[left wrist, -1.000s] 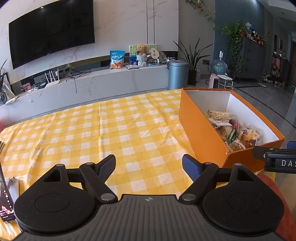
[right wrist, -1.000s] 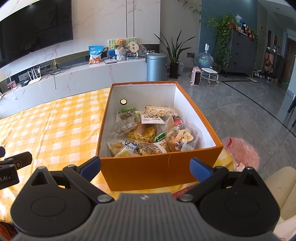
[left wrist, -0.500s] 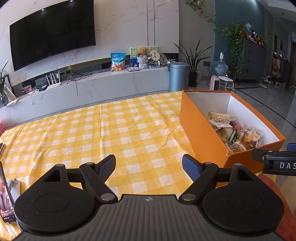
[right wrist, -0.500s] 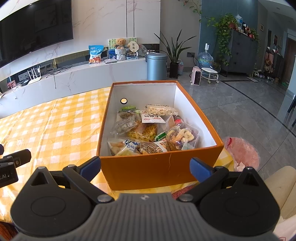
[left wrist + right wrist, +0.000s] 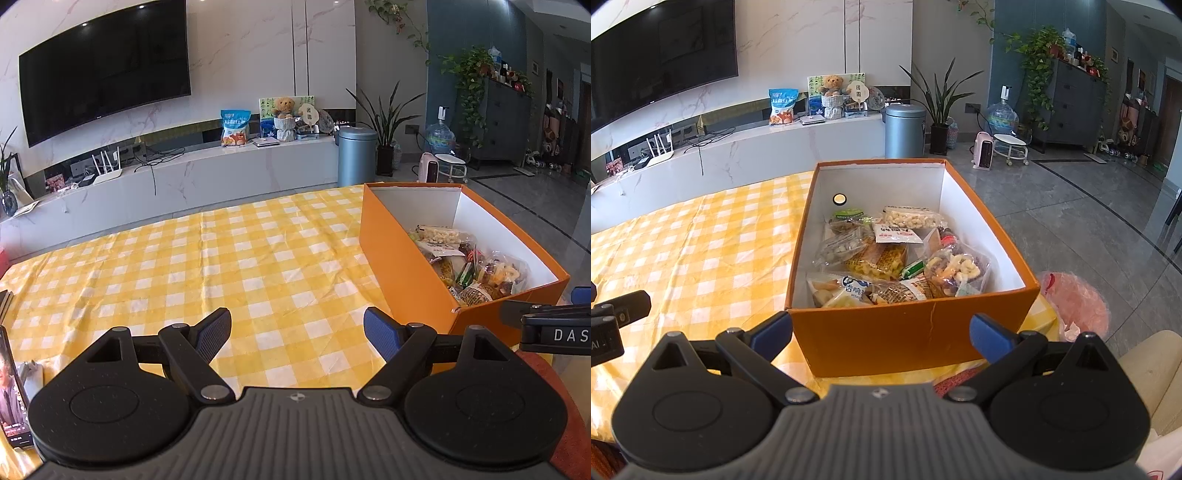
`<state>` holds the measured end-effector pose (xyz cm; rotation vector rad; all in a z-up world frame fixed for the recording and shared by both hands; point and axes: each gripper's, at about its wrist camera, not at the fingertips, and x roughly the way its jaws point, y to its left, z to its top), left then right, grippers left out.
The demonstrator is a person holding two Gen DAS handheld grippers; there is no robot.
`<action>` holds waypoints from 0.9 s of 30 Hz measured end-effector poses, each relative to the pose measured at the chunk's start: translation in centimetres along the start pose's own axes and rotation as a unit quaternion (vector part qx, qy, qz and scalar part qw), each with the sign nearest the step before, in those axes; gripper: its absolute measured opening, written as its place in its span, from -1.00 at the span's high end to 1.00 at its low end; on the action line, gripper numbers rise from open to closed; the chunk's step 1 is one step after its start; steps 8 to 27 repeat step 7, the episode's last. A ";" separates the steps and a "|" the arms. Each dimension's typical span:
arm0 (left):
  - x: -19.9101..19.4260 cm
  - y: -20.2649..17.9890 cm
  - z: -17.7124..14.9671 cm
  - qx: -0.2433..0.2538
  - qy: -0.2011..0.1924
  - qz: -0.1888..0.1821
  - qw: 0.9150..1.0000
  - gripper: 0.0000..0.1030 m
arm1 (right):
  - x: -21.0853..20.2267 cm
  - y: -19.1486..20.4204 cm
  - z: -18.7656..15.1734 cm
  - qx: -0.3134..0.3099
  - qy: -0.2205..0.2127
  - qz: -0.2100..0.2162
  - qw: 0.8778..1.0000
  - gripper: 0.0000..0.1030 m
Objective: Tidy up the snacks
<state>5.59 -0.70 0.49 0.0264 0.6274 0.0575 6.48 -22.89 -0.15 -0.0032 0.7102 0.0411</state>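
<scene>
An orange box [image 5: 916, 339] with white inner walls stands on the yellow checked tablecloth [image 5: 694, 251] at the table's right end. Several snack packets [image 5: 886, 258] lie inside it. The box also shows in the left wrist view [image 5: 395, 258], with the packets [image 5: 469, 266] at its near end. My right gripper [image 5: 882, 328] is open and empty, just in front of the box's near wall. My left gripper [image 5: 297, 328] is open and empty, above the bare tablecloth [image 5: 221, 266] left of the box.
A phone [image 5: 11, 391] lies at the table's left edge. A pink plastic bag [image 5: 1075, 302] sits on the floor right of the box. A cream chair [image 5: 1148, 369] is at the near right. A TV console [image 5: 166, 184] stands beyond the table.
The left wrist view has tilted slightly, so the table and box sit lower in it. The right gripper has barely moved. Both grippers stay open.
</scene>
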 end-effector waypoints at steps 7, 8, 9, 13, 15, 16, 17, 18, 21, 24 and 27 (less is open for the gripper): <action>-0.1 -0.2 0.1 0.004 -0.006 -0.007 1.000 -0.86 | 0.0 0.1 0.0 -0.001 0.001 0.001 1.000 -0.93; -0.1 -0.2 0.1 0.004 -0.006 -0.007 1.000 -0.86 | 0.0 0.1 0.0 -0.001 0.001 0.001 1.000 -0.93; -0.1 -0.2 0.1 0.004 -0.006 -0.007 1.000 -0.86 | 0.0 0.1 0.0 -0.001 0.001 0.001 1.000 -0.93; -0.1 -0.2 0.1 0.004 -0.006 -0.007 1.000 -0.86 | 0.0 0.1 0.0 -0.001 0.001 0.001 1.000 -0.93; -0.1 -0.2 0.1 0.004 -0.006 -0.007 1.000 -0.86 | 0.0 0.1 0.0 -0.001 0.001 0.001 1.000 -0.93; -0.1 -0.2 0.1 0.004 -0.006 -0.007 1.000 -0.86 | 0.0 0.1 0.0 -0.001 0.001 0.001 1.000 -0.93; -0.1 -0.2 0.1 0.004 -0.006 -0.007 1.000 -0.86 | 0.0 0.1 0.0 -0.001 0.001 0.001 1.000 -0.93; -0.1 -0.2 0.1 0.004 -0.006 -0.007 1.000 -0.86 | 0.0 0.1 0.0 -0.001 0.001 0.001 1.000 -0.93; -0.1 -0.2 0.1 0.004 -0.006 -0.007 1.000 -0.86 | 0.0 0.1 0.0 -0.001 0.001 0.001 1.000 -0.93; -0.1 -0.2 0.1 0.004 -0.006 -0.007 1.000 -0.86 | 0.0 0.1 0.0 -0.001 0.001 0.001 1.000 -0.93; -0.1 -0.2 0.1 0.004 -0.006 -0.007 1.000 -0.86 | 0.0 0.1 0.0 -0.001 0.001 0.001 1.000 -0.93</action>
